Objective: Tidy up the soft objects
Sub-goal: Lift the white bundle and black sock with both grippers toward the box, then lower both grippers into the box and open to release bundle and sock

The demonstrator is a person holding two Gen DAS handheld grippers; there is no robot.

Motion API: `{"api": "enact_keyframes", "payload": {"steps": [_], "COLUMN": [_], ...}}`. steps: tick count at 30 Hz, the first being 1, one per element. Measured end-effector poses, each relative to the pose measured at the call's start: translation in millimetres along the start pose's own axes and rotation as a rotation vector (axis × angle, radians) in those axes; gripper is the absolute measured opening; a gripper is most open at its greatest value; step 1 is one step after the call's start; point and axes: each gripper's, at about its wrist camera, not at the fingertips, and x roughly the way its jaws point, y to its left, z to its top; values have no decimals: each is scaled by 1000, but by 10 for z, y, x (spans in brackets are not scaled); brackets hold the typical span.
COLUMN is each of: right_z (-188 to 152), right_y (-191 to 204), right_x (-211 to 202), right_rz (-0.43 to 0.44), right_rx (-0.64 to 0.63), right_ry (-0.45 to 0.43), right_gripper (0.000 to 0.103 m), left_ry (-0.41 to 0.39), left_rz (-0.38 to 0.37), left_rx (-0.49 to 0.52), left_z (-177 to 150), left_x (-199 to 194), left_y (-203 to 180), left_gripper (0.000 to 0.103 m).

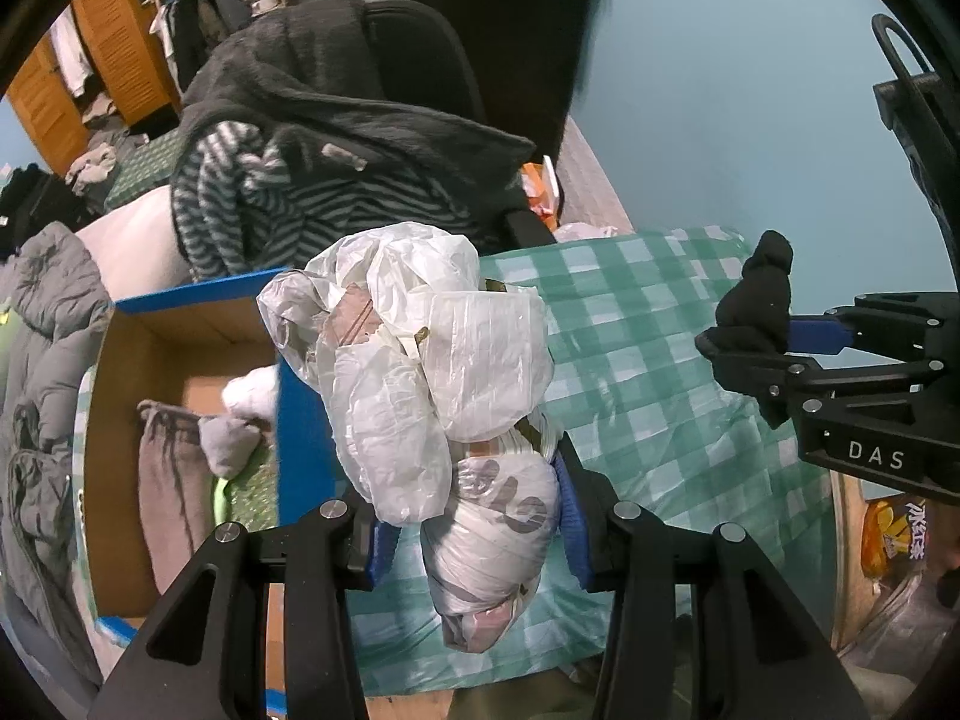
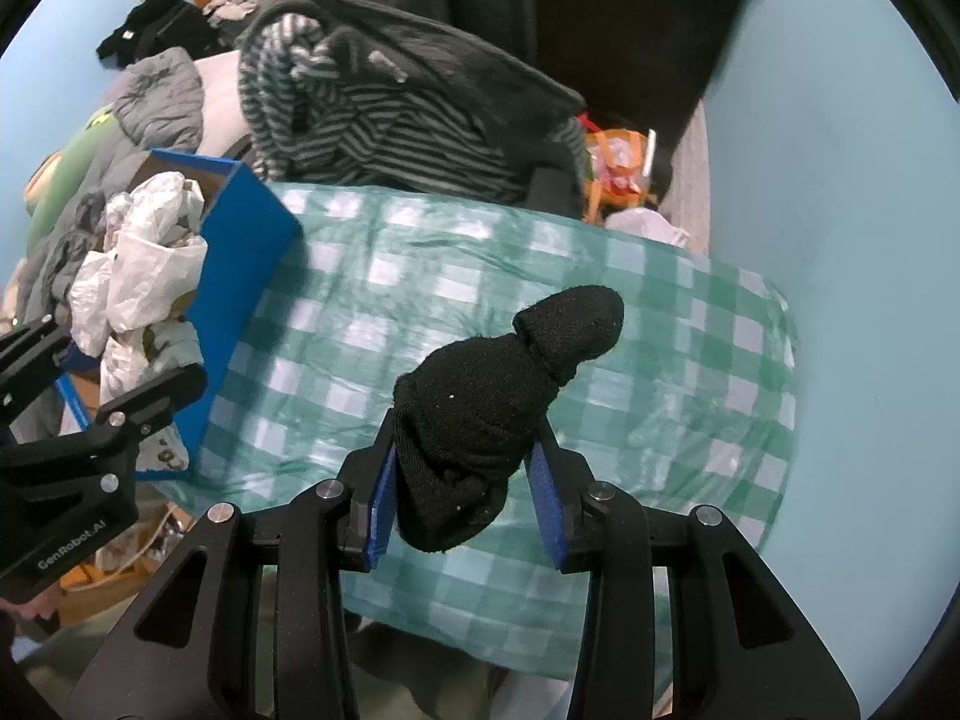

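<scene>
Your left claw (image 1: 474, 528) grips a white plastic-wrapped bundle (image 1: 420, 372), lifted beside the blue cardboard box (image 1: 180, 360) at 9 o'clock. Your right claw (image 2: 465, 474) clamps a rolled black sock (image 2: 498, 408) above the green checkered counter (image 2: 660, 360).

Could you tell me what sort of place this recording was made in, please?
Most likely a lived-in bedroom: wooden louvred wardrobe doors, clothes heaped on a chair, and a checked cloth beside a cardboard box of soft things.
</scene>
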Motion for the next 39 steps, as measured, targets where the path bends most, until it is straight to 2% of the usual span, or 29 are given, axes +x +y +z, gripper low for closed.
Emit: {"api": "enact_keyframes", "payload": {"steps": [24, 39], "right_z": [476, 789], "right_y": [1358, 2147], "right_x": [175, 500], "right_rz": [75, 151], "right_rx": [-210, -305], "right_ry": [6, 43], "right_gripper": [38, 38], "left_ry": [-13, 21], "left_rz": [66, 109], "left_rx": [-209, -313], "left_z": [-431, -660], "left_x": [-244, -114], "left_y": [1213, 1955], "left_gripper": [45, 45]}}
